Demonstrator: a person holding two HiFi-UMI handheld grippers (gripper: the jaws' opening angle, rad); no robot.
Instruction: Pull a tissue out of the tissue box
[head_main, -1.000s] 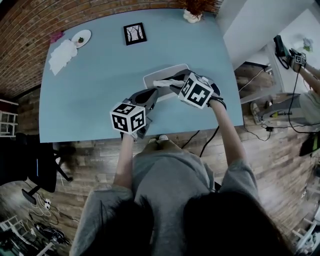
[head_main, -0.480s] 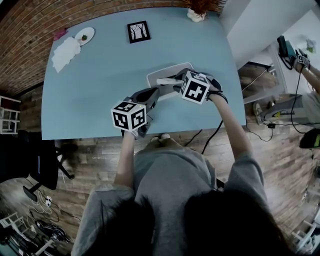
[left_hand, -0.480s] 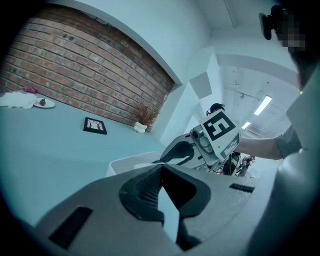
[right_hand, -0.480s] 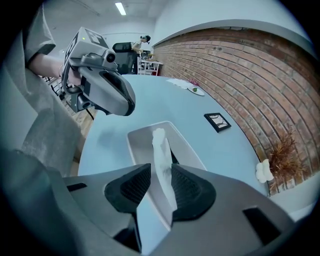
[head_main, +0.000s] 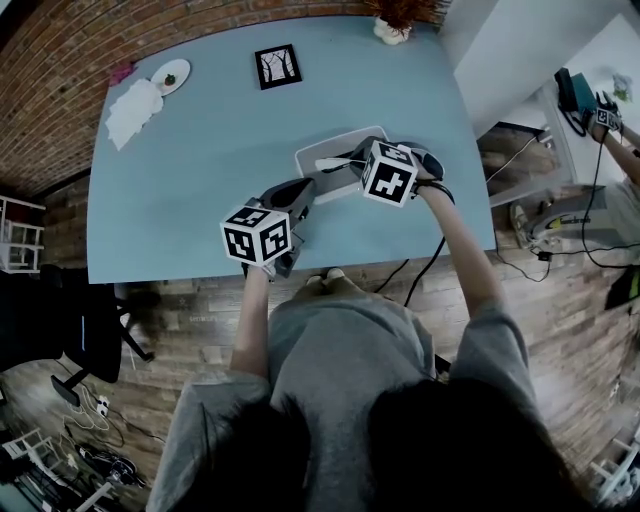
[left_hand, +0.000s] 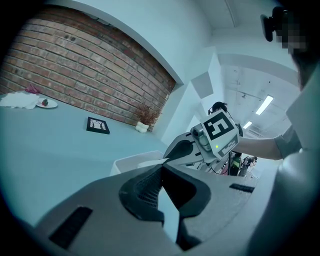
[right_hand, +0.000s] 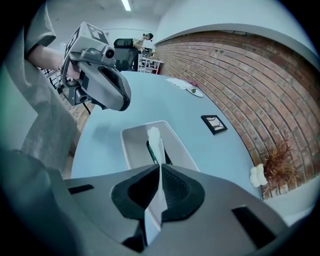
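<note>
A white tissue box (head_main: 322, 151) lies on the blue table (head_main: 190, 180) near its front edge. My right gripper (right_hand: 159, 172) points steeply down over the box's slot and is shut on a white tissue (right_hand: 154, 137) that stands up from the box (right_hand: 132, 147). In the head view the right gripper (head_main: 352, 165) covers the box's right half and the tissue (head_main: 333, 163) shows as a white strip. My left gripper (left_hand: 161, 168) is shut with nothing in it, its tips just short of the box (left_hand: 127, 162); in the head view the left gripper (head_main: 308, 187) sits at the box's near left corner.
A small black picture frame (head_main: 278, 66) stands at the back of the table. A plate (head_main: 170, 75) and a heap of white paper (head_main: 132, 105) lie at the far left, a vase with dried twigs (head_main: 392, 28) at the far right. The front table edge runs just below both grippers.
Both grippers keep their places by the box. The right gripper's cube has tilted a little.
</note>
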